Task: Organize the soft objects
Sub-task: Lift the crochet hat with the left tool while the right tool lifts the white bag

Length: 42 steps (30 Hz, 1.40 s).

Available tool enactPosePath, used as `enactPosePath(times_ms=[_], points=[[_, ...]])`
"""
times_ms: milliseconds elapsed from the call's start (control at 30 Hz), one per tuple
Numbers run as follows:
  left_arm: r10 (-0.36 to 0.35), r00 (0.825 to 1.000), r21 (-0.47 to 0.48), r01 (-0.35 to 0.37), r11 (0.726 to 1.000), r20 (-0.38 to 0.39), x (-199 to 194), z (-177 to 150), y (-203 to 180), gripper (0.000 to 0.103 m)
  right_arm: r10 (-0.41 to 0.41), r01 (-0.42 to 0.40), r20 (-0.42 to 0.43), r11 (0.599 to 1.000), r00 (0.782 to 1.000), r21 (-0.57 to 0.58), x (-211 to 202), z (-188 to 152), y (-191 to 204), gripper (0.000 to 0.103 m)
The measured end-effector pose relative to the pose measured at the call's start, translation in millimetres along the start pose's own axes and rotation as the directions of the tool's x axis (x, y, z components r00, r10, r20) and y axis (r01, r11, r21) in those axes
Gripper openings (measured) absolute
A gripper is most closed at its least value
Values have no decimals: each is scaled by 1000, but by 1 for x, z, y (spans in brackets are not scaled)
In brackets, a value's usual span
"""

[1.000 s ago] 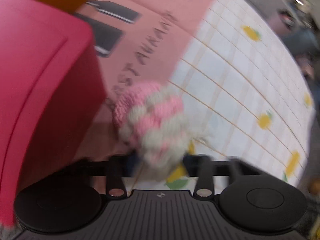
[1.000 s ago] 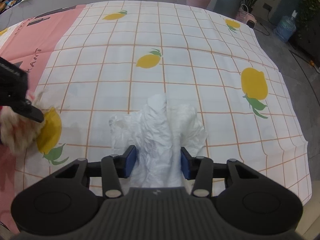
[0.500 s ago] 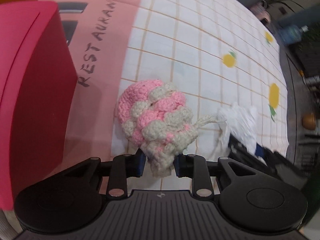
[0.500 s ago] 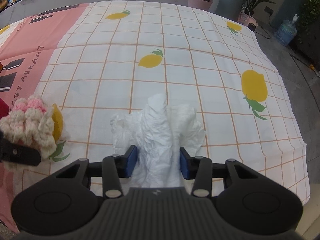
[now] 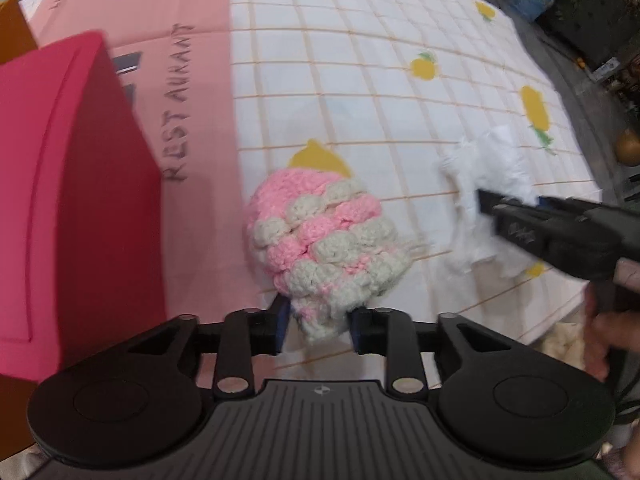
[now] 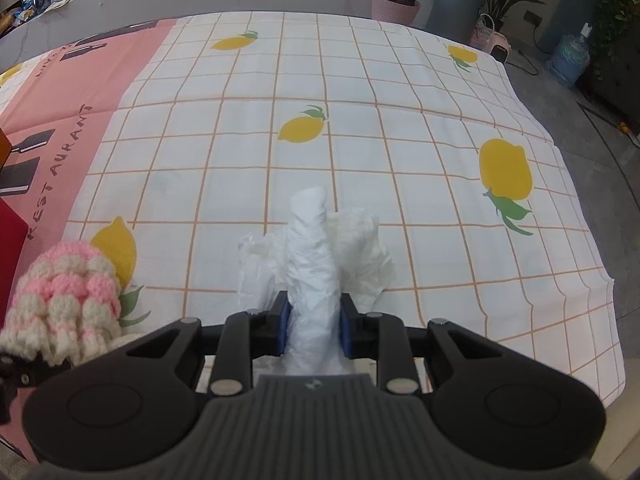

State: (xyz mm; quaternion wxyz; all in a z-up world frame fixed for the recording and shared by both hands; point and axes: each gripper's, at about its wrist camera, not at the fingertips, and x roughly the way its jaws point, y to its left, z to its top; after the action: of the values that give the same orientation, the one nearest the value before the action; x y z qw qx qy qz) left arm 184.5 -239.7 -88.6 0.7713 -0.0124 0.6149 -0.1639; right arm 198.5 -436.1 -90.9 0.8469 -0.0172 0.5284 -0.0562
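Note:
A pink-and-cream knitted piece [image 5: 320,236] hangs between the jaws of my left gripper [image 5: 318,326], lifted off the cloth. The jaws are opening, but both pads still touch the yarn. It also shows at the left of the right wrist view as the knitted piece [image 6: 64,292]. My right gripper [image 6: 314,326] is closing on a crumpled white tissue [image 6: 312,248], and its pads squeeze it into an upright ridge. In the left wrist view the right gripper [image 5: 560,228] reaches in from the right over the tissue [image 5: 488,164].
A red box [image 5: 60,200] stands close on the left, with an orange object [image 5: 12,32] behind it. The lemon-print tablecloth [image 6: 360,140] ends at the right and near edges. A hand [image 5: 608,332] holds the right gripper. Bins and plants stand beyond the table.
The left gripper rolled and rose with the knitted piece, away from the red box. The right gripper stayed put while its jaws narrowed and bunched the tissue into a ridge.

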Motion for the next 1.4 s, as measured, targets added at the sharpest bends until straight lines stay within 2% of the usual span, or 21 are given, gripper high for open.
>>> enactPosePath(times_ms=[100,200,267,300,367,400,467,567,700,767,1000,1167,1233,1300,1400], points=[[-4,1000,-25,4,1000,6,-2,0,3,47,0,0,-1,1000,1000,-1,0,0,0,24],[1,1000,-59,1,998,31,-2,3,2,47,-3,3,-1,1000,1000,-6,1,0,0,24],[43,996,-38,-40,998,74,-2,4,-5,47,-3,3,-1,1000,1000,-8,1,0,0,24],[71,992,-25,-69,997,105,-3,4,-9,38,-3,3,-1,1000,1000,-9,1,0,0,24],[84,985,-32,-80,996,152,-3,2,-10,26,-2,2,-1,1000,1000,-7,1,0,0,24],[67,983,-51,-59,997,168,-4,1,-8,23,-2,2,-1,1000,1000,-6,1,0,0,24],[27,983,-64,-15,998,184,-6,-1,-4,21,-2,2,0,1000,1000,-10,1,0,0,24],[28,975,-25,-23,999,218,-10,-6,-6,20,-1,1,2,1000,1000,-12,1,0,0,24],[54,951,79,-81,994,306,-25,-14,-17,19,8,-8,18,1000,1000,-14,-4,-1,0,18],[45,942,107,-85,991,332,-34,-17,-21,19,9,-9,27,1000,1000,-4,-6,-3,0,18],[13,909,172,-93,981,416,-63,-24,-27,18,-23,21,58,999,998,29,-20,-12,-2,18],[-13,891,201,-88,976,455,-86,-28,-26,18,-14,1,129,995,992,96,-41,-12,-5,18],[-18,887,203,-85,976,462,-94,-24,-23,18,0,-17,160,995,987,103,-49,-3,-3,18],[-16,892,196,-82,977,452,-99,-14,-19,18,7,-24,172,995,985,98,-51,9,-1,18],[-21,894,175,-65,982,448,-107,8,-8,18,36,-69,185,982,982,175,-54,27,-1,18]])
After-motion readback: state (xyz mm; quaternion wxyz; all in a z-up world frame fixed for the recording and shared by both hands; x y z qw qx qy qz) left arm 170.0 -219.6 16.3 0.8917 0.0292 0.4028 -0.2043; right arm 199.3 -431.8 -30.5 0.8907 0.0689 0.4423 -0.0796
